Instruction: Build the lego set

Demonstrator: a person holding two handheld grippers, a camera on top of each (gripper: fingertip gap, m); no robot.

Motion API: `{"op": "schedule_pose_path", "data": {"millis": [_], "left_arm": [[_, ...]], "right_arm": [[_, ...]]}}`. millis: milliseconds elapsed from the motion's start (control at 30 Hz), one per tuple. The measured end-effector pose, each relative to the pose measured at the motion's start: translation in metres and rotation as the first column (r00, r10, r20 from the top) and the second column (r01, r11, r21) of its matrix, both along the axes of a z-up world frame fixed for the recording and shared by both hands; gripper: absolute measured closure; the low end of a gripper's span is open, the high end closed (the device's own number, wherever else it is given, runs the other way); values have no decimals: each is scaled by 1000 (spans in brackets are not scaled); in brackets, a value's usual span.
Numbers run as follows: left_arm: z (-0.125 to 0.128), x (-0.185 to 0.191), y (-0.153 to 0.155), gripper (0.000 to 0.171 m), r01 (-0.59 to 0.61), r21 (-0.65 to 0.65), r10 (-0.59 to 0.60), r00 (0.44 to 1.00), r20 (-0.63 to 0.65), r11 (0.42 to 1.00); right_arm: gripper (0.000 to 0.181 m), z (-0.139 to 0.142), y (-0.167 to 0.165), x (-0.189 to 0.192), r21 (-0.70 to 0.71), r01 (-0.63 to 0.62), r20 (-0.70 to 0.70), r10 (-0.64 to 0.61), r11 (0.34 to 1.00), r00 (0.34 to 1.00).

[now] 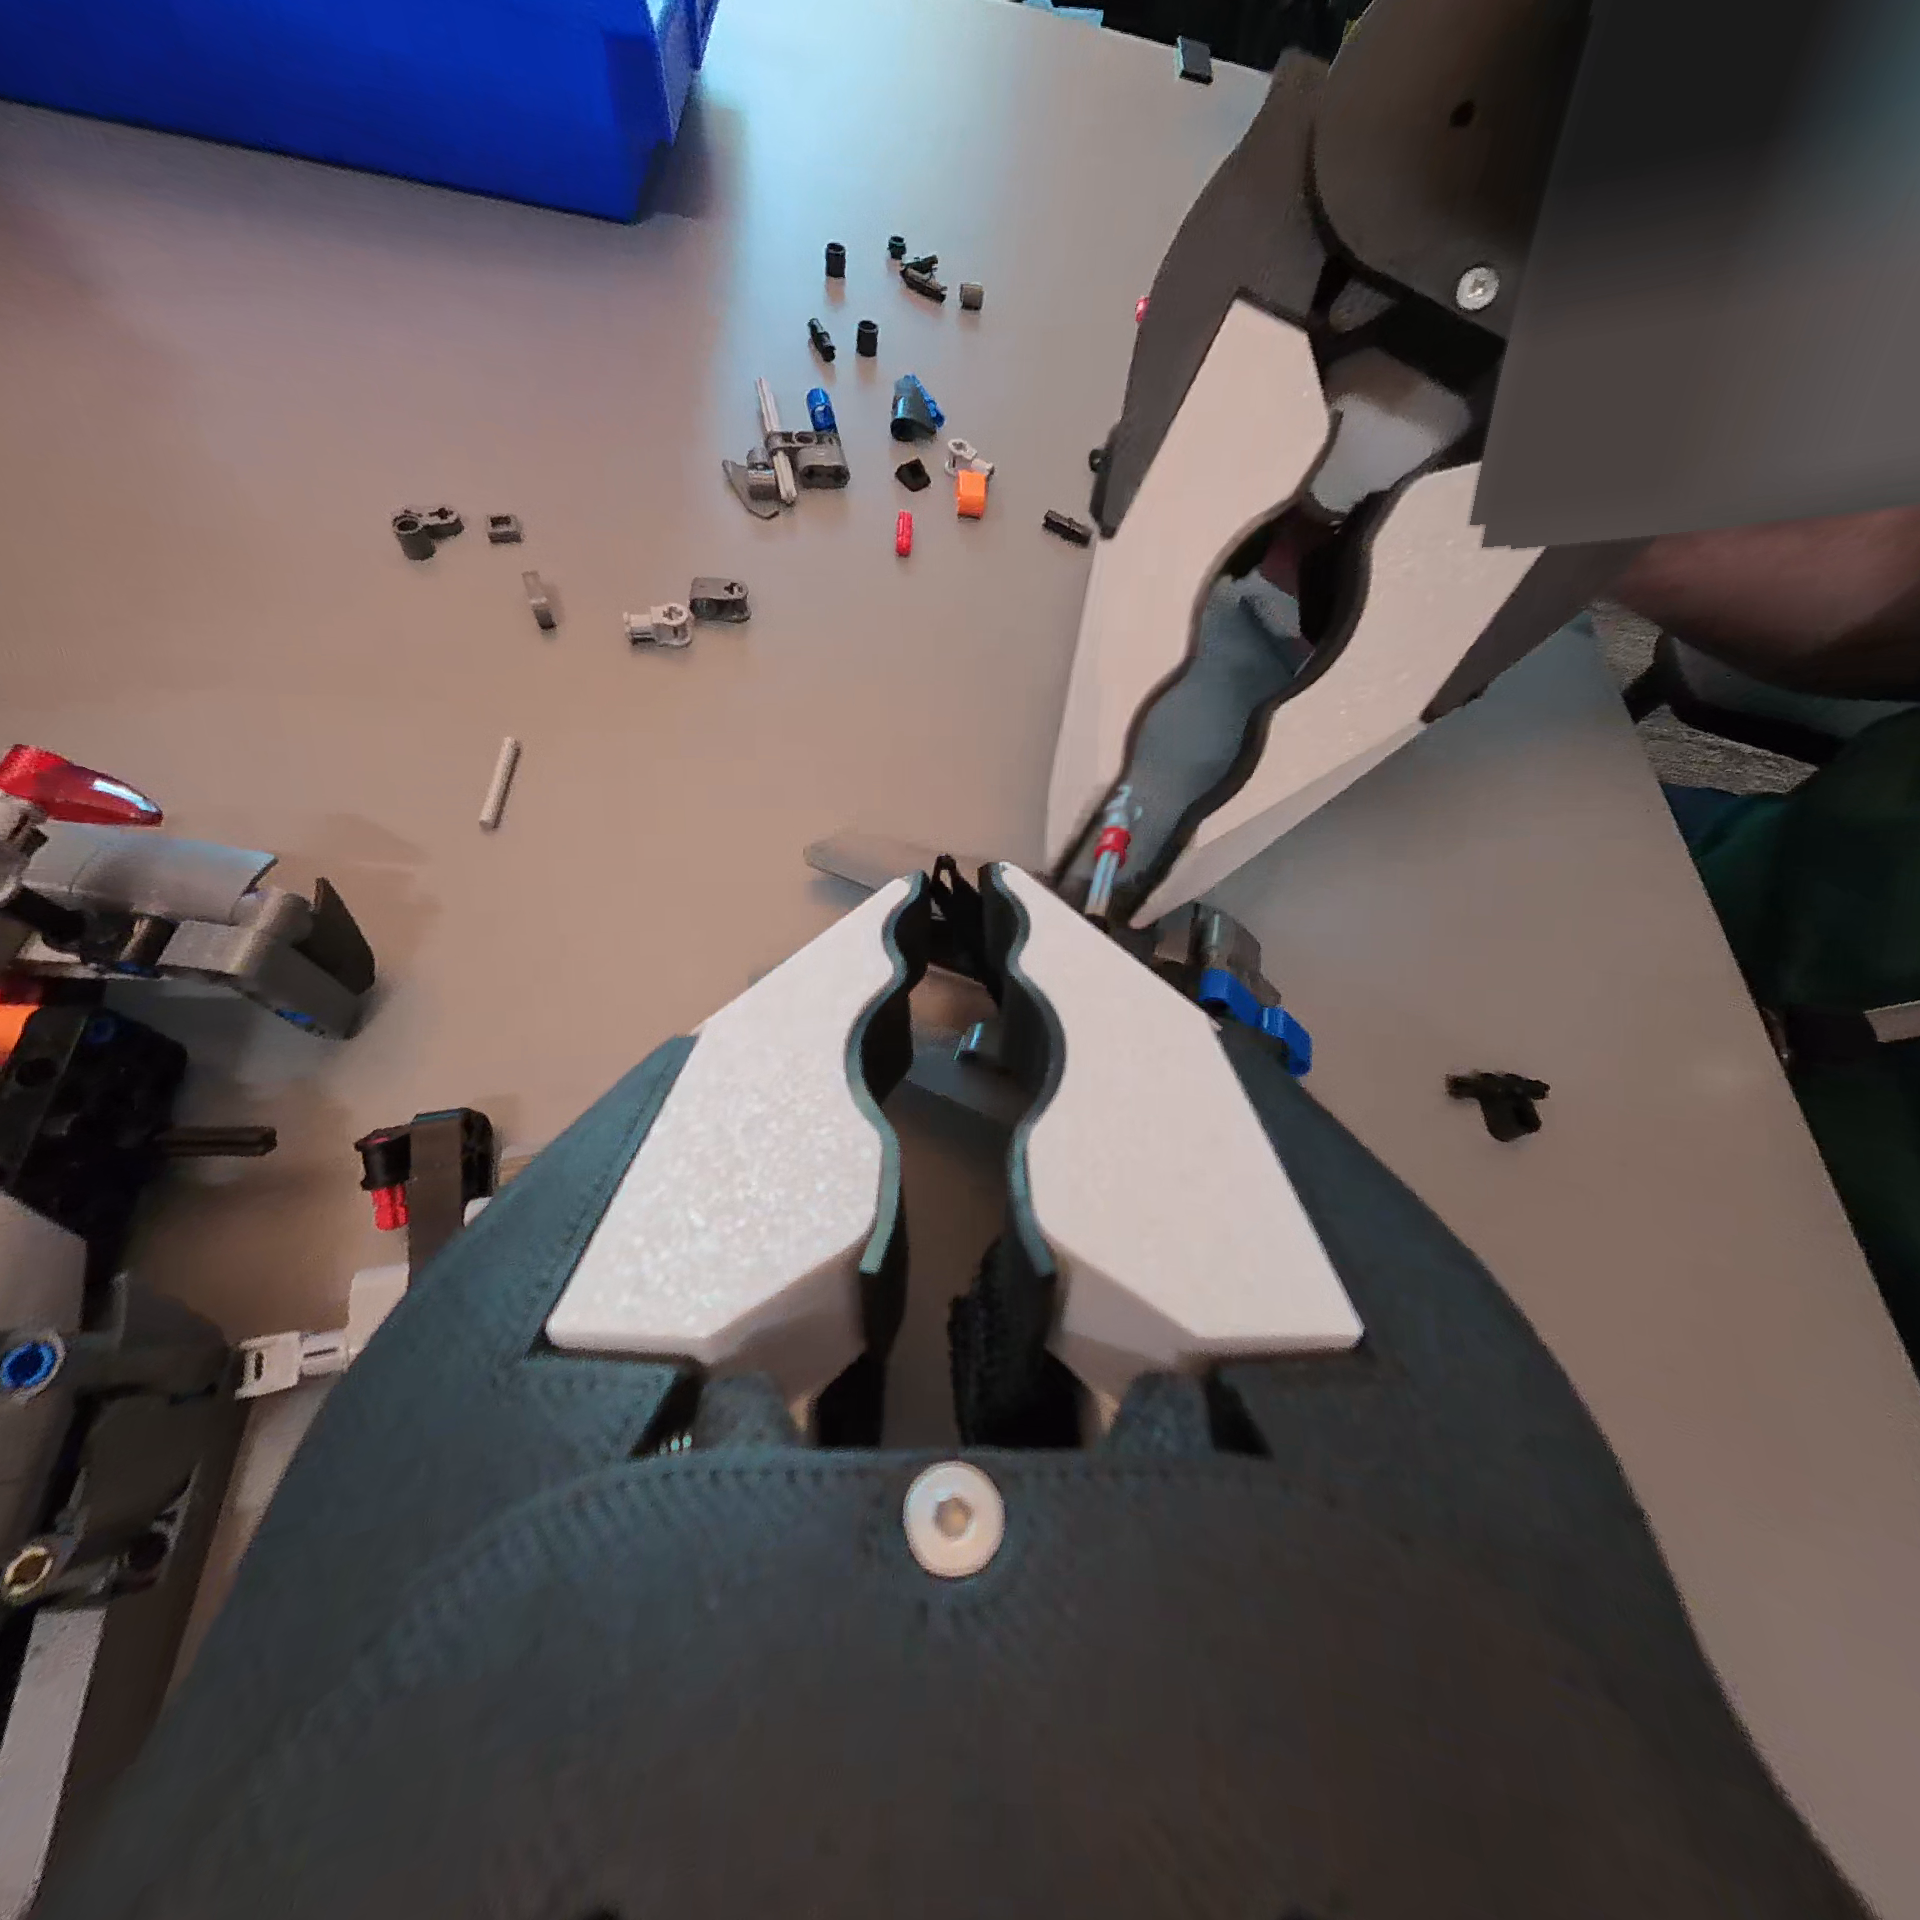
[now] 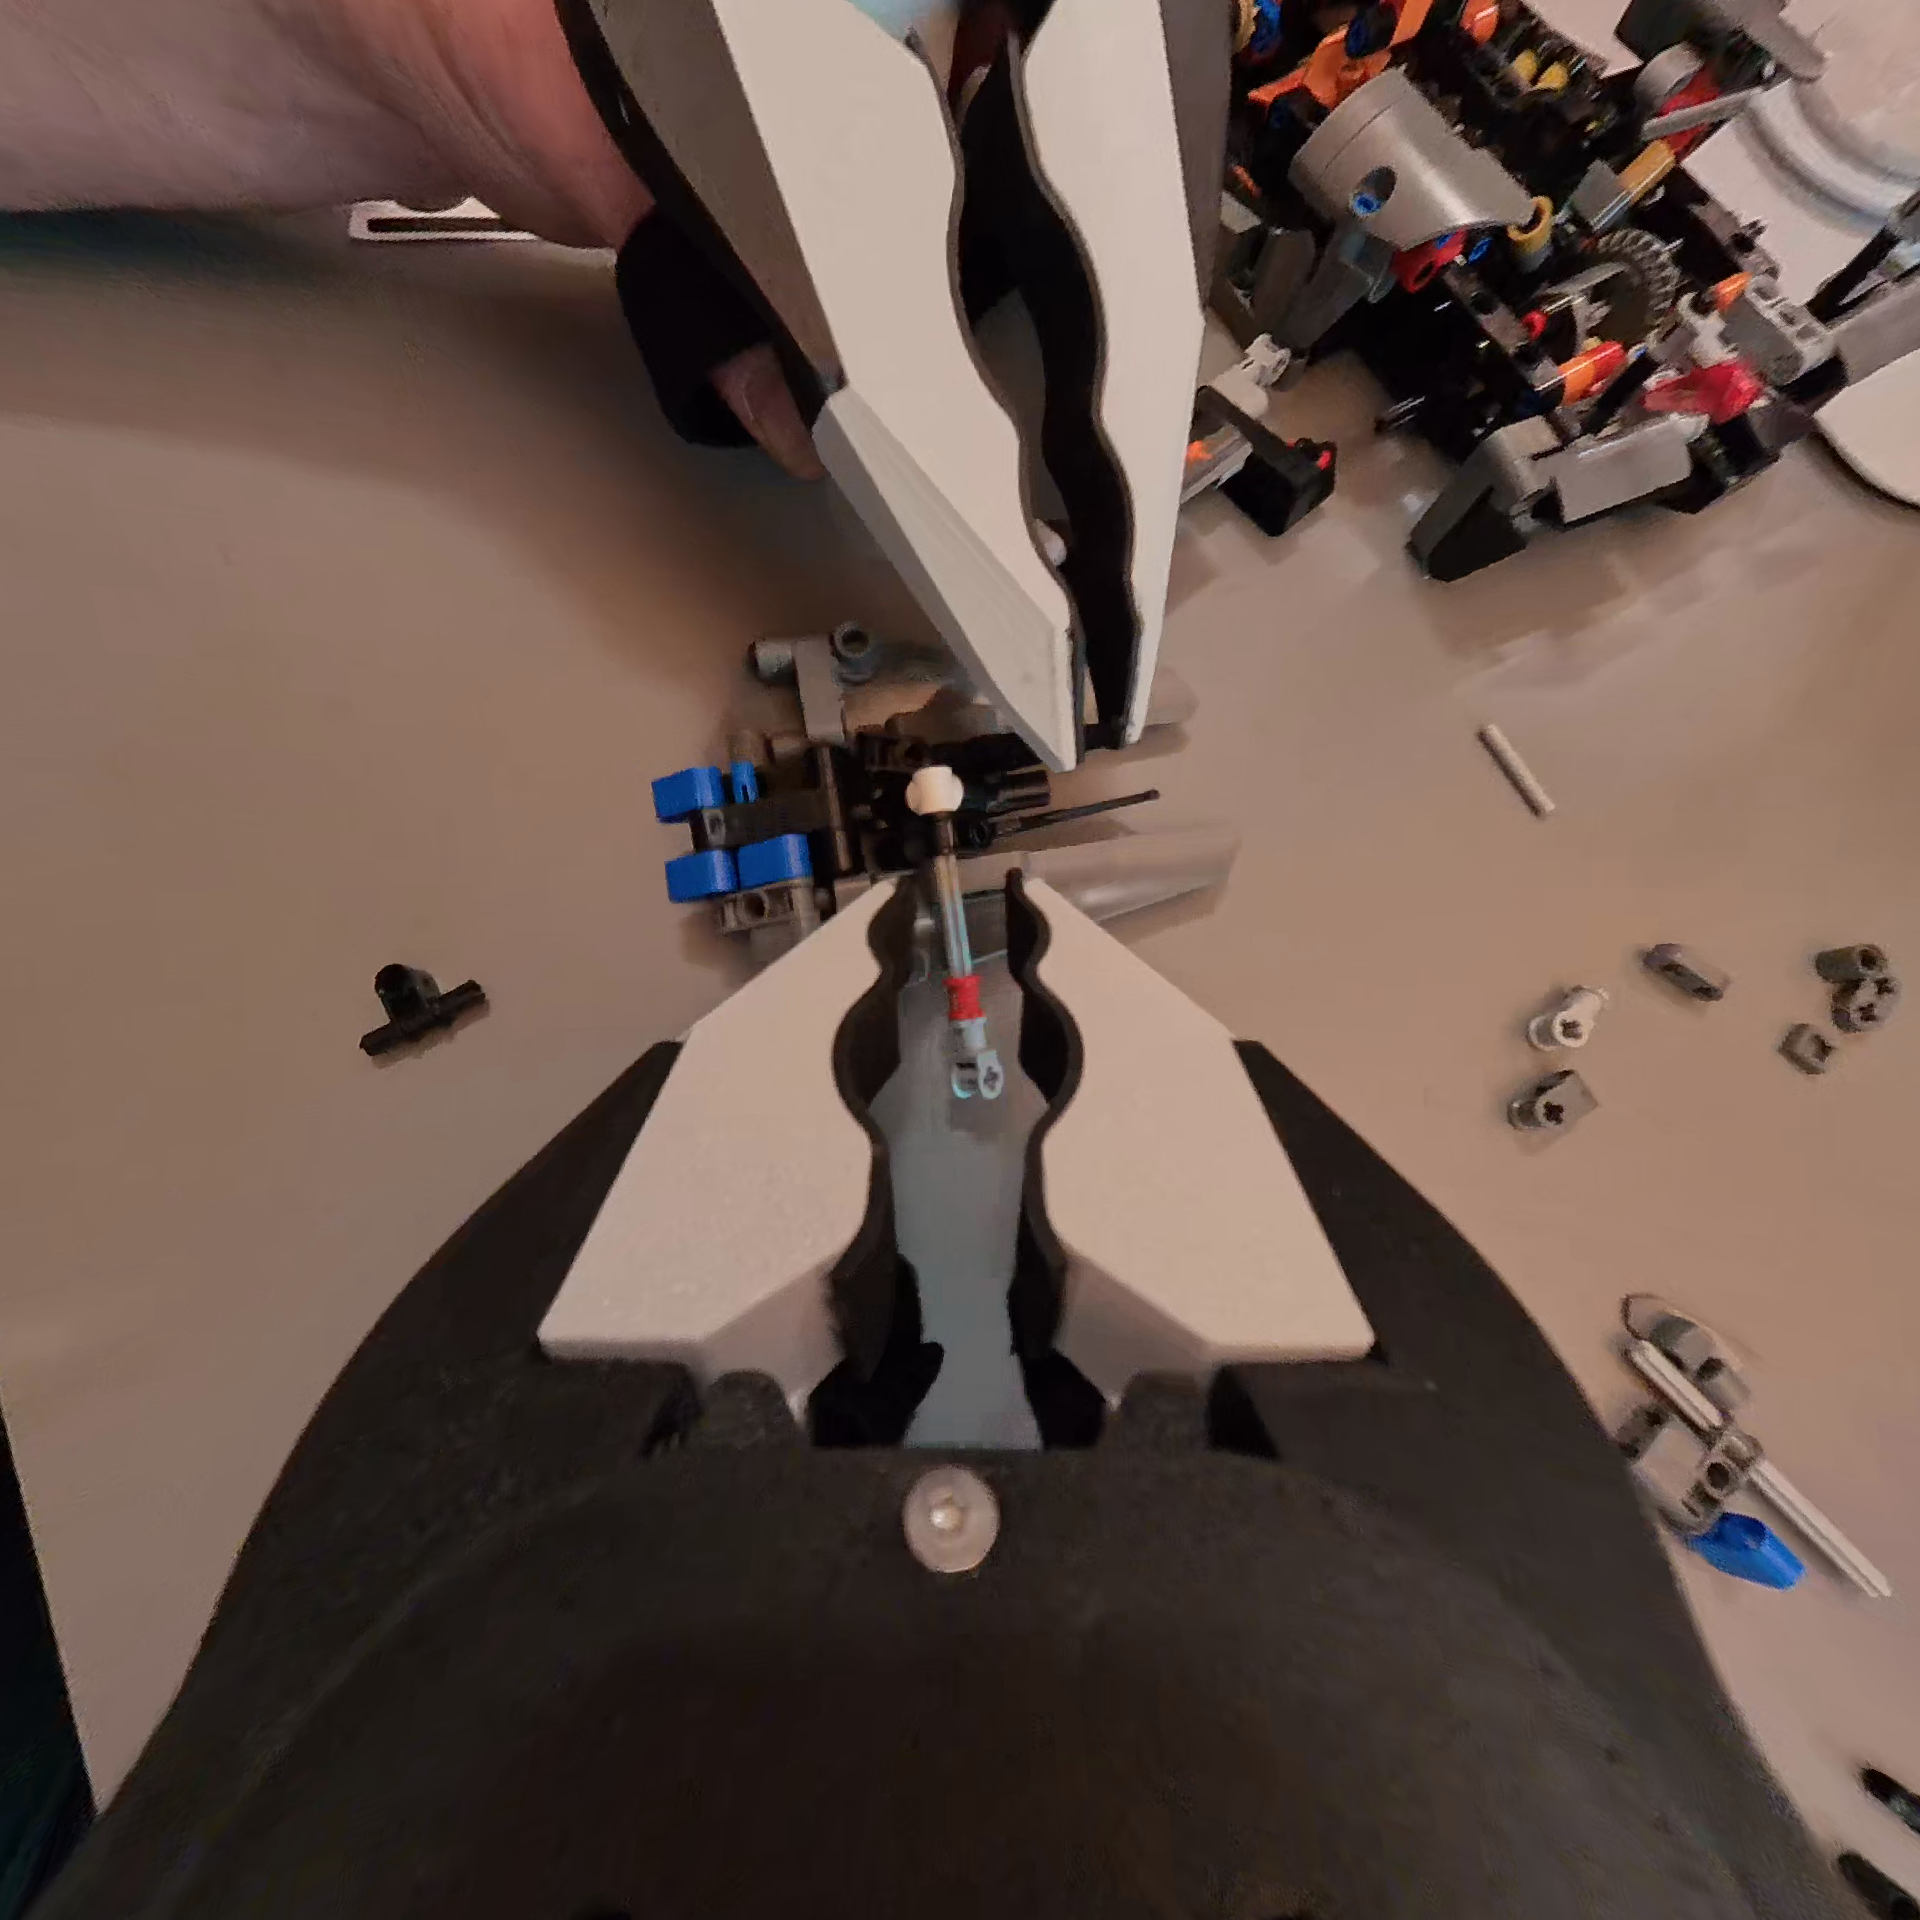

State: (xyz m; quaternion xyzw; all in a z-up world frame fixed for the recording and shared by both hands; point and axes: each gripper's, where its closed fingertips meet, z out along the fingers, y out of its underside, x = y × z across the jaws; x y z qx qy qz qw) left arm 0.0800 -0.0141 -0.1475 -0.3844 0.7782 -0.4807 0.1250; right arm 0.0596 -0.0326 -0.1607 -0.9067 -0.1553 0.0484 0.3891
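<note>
Here, both grippers meet over a small black, grey and blue lego sub-assembly (image 2: 821,831) that lies on the pale grey surface (image 2: 312,623).

The left gripper (image 1: 961,883), with white fingers lined in black, has its tips almost together around a thin black part (image 1: 948,883) at the top of the sub-assembly; only a narrow slit stays between the tips, and it seems to pinch this part. In the right wrist view the same gripper (image 2: 1101,727) comes down from above, and its tips touch the black middle of the sub-assembly.

The right gripper (image 2: 956,894) has its jaws a little apart. Between them lies a thin grey axle with a red bush (image 2: 963,997), and a white ball end (image 2: 932,790) sits just past the tips. Whether the fingers press on the axle or only stand beside it cannot be told.

Blue curved pieces (image 2: 717,831) stick out on the side of the sub-assembly. A small black T-shaped connector (image 2: 421,1003) lies alone on the surface, apart from it.

Farther away, a large half-built lego model (image 2: 1538,260) in black, grey, orange and red stands on the surface. Small loose grey, black, blue and orange pieces (image 1: 831,436) are scattered in a group, and a short grey rod (image 1: 499,781) lies by itself. A blue box (image 1: 343,94) stands at the far edge.
</note>
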Motion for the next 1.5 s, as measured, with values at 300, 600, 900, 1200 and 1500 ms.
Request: {"op": "schedule_pose_path", "data": {"millis": [300,600,900,1200,1500], "left_arm": [[-4,8,3,164,-74,6,74,997,-29,997],[-5,10,11,165,-110,16,110,993,-29,994],[-12,16,24,169,-165,63,168,985,-46,984],[15,-5,17,162,-30,189,18,998,66,982],[-10,-27,0,158,195,447,-223,975,11,873]], "right_arm": [[169,1,17,0,19,-10,-5,10,1000,1000],[176,-1,22,-4,8,-52,-8,52,999,999],[176,-1,22,-3,5,-58,2,58,998,998],[176,-1,21,-3,13,-67,-15,67,998,998],[176,-1,21,-3,18,-73,-21,73,997,997]]}}
